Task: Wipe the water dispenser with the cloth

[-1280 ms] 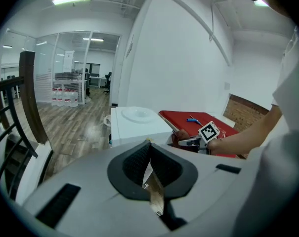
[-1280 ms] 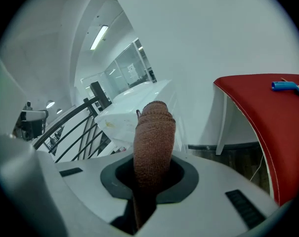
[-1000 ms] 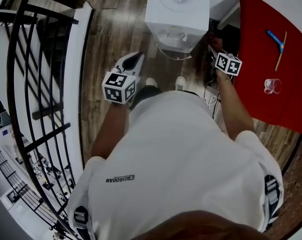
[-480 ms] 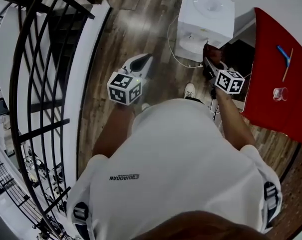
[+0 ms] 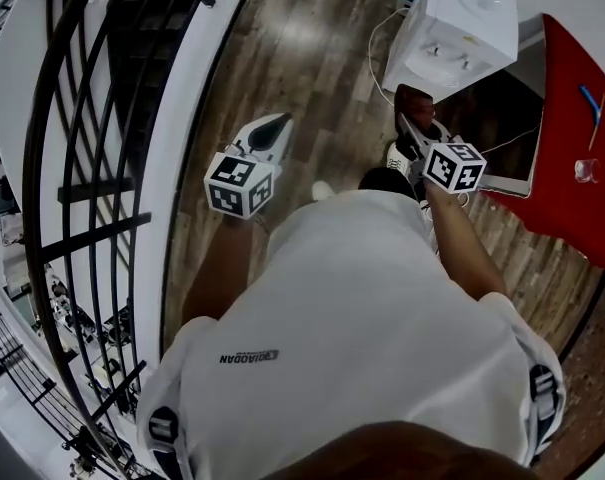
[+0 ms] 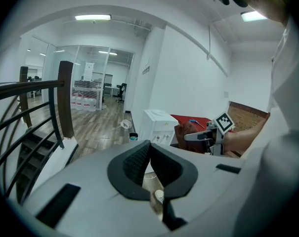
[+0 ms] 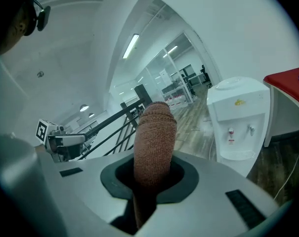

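Note:
The white water dispenser (image 5: 452, 30) stands on the wood floor at the top right of the head view, and it also shows ahead as the dispenser (image 7: 237, 116) in the right gripper view. My right gripper (image 5: 410, 128) is shut on a rolled brown cloth (image 5: 417, 101), held just short of the dispenser's front and below it in the picture. In the right gripper view the cloth (image 7: 155, 132) sticks up between the jaws of the right gripper (image 7: 153, 168). My left gripper (image 5: 277, 121) hangs over the floor to the left, shut with nothing in it, its pads (image 6: 139, 159) meeting at the tips.
A black stair railing (image 5: 92, 168) with a white ledge runs down the left. A red table (image 5: 582, 198) with a glass (image 5: 585, 170) and a blue tool stands at the right. A white cable (image 5: 377, 48) trails by the dispenser. Wood floor (image 5: 312, 78) lies between.
The head view has swung: the dispenser has slid from top centre to top right. Both grippers kept their hold and spacing, with the cloth still near the dispenser's front.

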